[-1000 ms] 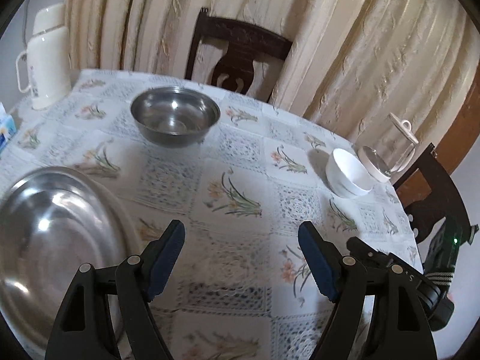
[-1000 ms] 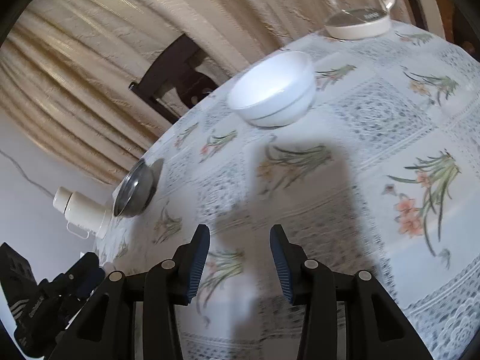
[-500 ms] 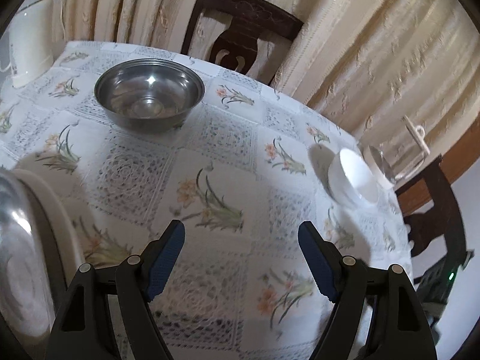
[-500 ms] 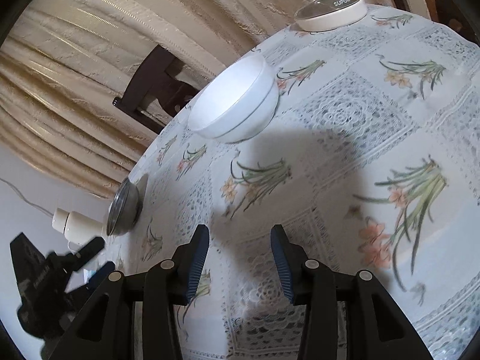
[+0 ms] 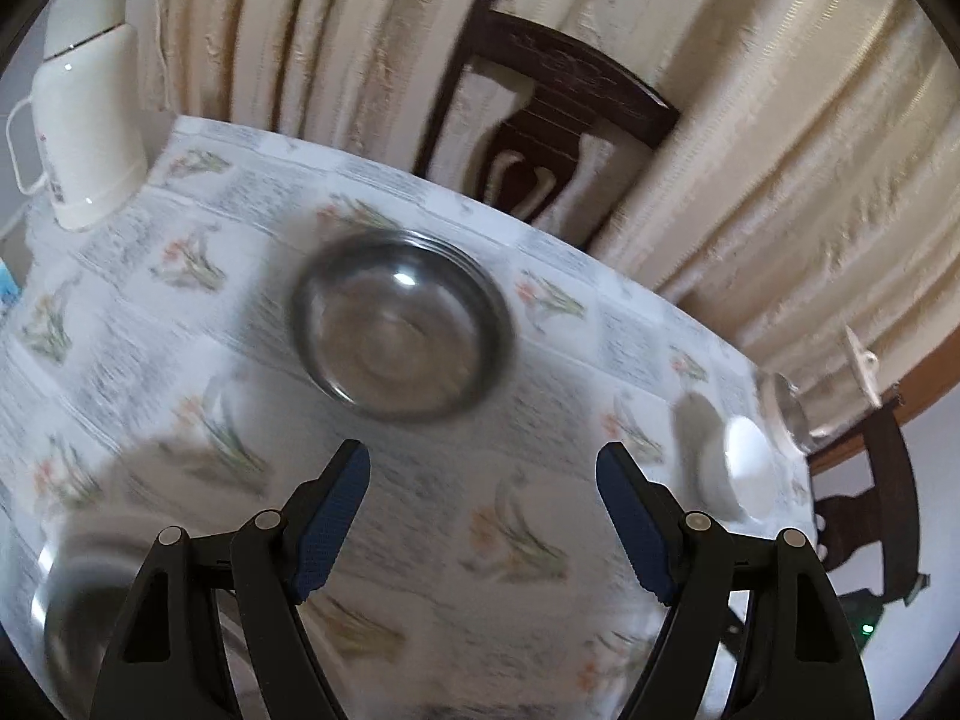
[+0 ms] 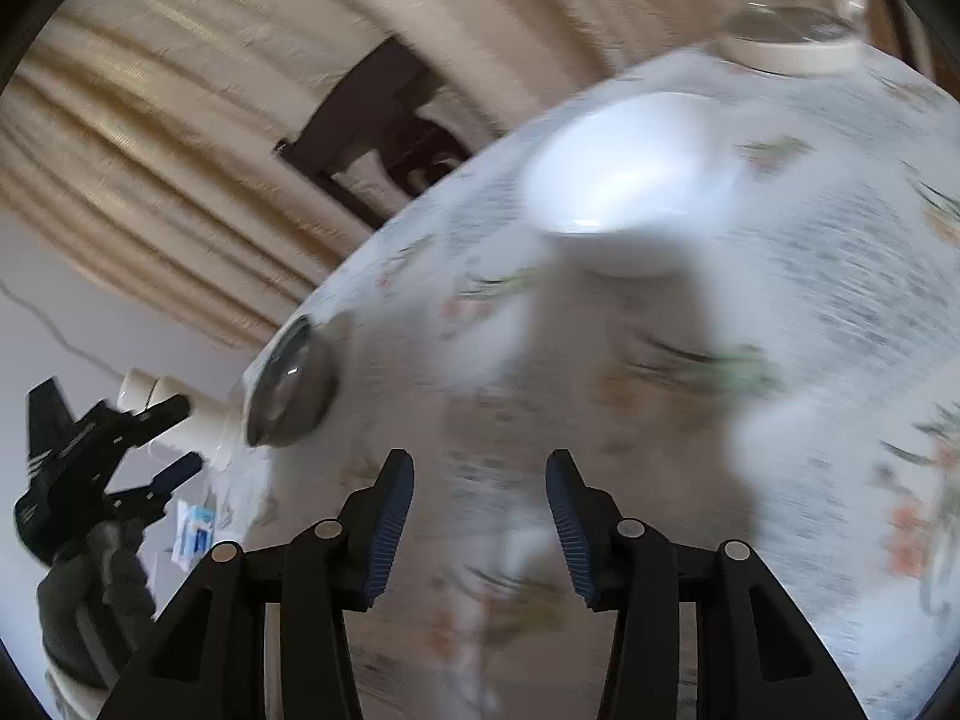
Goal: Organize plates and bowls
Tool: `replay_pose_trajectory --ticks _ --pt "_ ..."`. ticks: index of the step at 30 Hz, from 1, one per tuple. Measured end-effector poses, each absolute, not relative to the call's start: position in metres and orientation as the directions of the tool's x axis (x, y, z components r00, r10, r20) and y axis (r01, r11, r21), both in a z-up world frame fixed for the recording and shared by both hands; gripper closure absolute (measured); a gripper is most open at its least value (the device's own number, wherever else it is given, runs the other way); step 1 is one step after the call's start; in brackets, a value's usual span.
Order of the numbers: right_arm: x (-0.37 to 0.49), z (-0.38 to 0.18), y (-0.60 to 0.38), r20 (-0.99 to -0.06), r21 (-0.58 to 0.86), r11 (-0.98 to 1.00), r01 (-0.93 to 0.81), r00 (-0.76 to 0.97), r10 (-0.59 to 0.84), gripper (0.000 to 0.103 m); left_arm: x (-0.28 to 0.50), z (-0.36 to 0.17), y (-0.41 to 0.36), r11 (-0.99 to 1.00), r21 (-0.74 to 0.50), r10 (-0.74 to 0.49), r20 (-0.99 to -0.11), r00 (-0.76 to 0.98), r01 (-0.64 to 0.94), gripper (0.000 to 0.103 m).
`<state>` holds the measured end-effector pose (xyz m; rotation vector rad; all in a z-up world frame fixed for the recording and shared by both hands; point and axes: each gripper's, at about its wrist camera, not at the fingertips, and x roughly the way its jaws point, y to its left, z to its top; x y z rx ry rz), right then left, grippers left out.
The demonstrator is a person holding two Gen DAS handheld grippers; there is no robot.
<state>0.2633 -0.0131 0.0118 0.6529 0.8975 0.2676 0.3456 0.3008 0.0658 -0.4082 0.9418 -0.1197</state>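
- Both views are smeared by motion; the cloth pattern on the counter (image 5: 540,468) reads only as streaks.
- Steel bowl (image 5: 401,349): its rim is doubled by blur, so its inside cannot be made out.
- Steel plate (image 5: 72,588): cut off by the lower left edge and partly hidden behind the left gripper (image 5: 483,519).
- White bowl (image 6: 630,186): soft outline in the right view, and small near the edge in the left view.
- Lid (image 6: 792,42): blurred and clipped at the top edge.
- Blue packet (image 6: 193,531): its print is too small to read.
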Motion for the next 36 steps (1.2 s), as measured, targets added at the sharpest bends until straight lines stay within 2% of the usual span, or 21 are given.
replay_pose_trajectory --ticks 8,14,18,22,26,28,36 --pt "0.317 0.017 0.064 -0.618 0.642 0.763 -0.071 0.541 0.571 0.051 0.397 0.04 0.355 0.932 -0.335 -0.214 -0.82 0.531 -0.142 0.024" --pt "0.36 0.01 0.098 -0.587 0.698 0.711 -0.089 0.498 0.638 0.051 0.424 0.014 0.379 0.904 -0.394 -0.267 -0.824 0.499 -0.168 0.024" --pt "0.382 0.004 0.118 -0.598 0.685 0.721 -0.103 0.485 0.637 0.051 0.44 0.007 0.379 0.894 -0.421 -0.305 -0.824 0.477 -0.156 0.024" --pt "0.391 -0.001 0.133 -0.617 0.658 0.742 -0.129 0.473 0.629 0.061 0.452 -0.004 0.378 0.894 -0.421 -0.317 -0.834 0.452 -0.151 0.026" --pt "0.395 -0.004 0.14 -0.623 0.654 0.744 -0.14 0.457 0.634 0.07 0.456 -0.01 0.373 0.898 -0.418 -0.328 -0.844 0.424 -0.136 0.035" --pt "0.395 -0.002 0.143 -0.624 0.649 0.745 -0.155 0.451 0.638 0.075 0.455 -0.009 0.368 0.903 -0.414 -0.334 -0.845 0.418 -0.115 0.036" --pt "0.391 0.003 0.147 -0.628 0.632 0.754 -0.179 0.451 0.633 0.076 0.457 -0.006 0.354 0.925 -0.374 -0.322 -0.868 0.379 -0.071 0.036"
